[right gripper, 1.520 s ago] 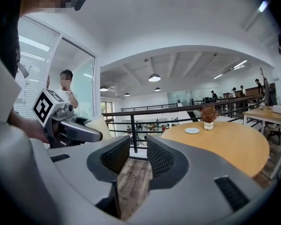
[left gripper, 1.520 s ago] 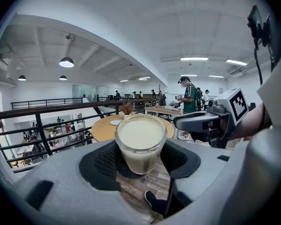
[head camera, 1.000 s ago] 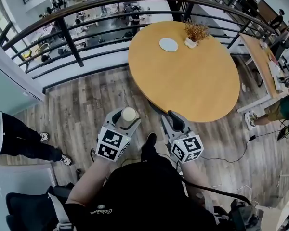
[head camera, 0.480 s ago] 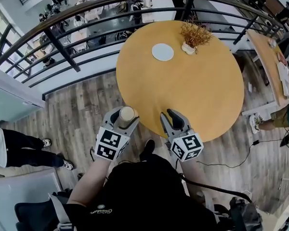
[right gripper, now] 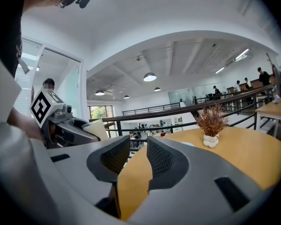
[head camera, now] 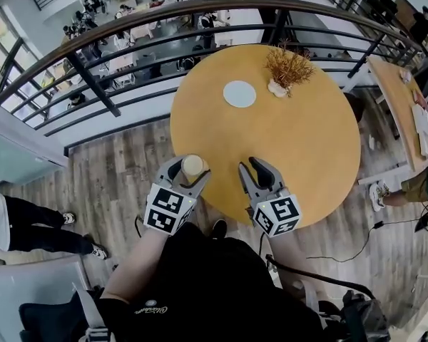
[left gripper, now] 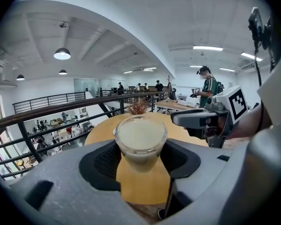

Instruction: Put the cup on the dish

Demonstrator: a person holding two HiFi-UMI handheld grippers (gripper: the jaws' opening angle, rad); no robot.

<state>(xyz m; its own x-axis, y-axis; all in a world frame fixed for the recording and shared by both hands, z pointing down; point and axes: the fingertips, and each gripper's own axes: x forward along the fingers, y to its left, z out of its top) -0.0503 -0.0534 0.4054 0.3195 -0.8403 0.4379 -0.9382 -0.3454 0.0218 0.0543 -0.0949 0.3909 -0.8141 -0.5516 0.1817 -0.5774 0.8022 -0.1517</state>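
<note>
- The left gripper (head camera: 188, 169) sits at lower centre of the head view, its jaws set wide and closed on a clear glass cup (head camera: 192, 164) of pale, creamy liquid.
- In the left gripper view the cup (left gripper: 140, 142) stands upright at mid-frame, and both dark pads press its sides.
- The right gripper (head camera: 252, 167) is just to the right of the left one. In its own view the right gripper (right gripper: 138, 146) has only a narrow slit between the jaws, with nothing in it.
- A white round dish (head camera: 240, 94) lies bare on the far part of the round wooden table (head camera: 299, 141), well apart from the cup. It is near a dried plant in a white vase (head camera: 285, 66) at upper centre.
- A second ago both grippers hung over the plank floor (head camera: 121, 162), short of the table. Now their tips reach its near edge, and the table looks larger in the frame.
- The cup is in the same grip as before, and the dish and plant have kept their places on the table.
- A dark railing (head camera: 128, 55) curves behind the table across the top of the frame.
</note>
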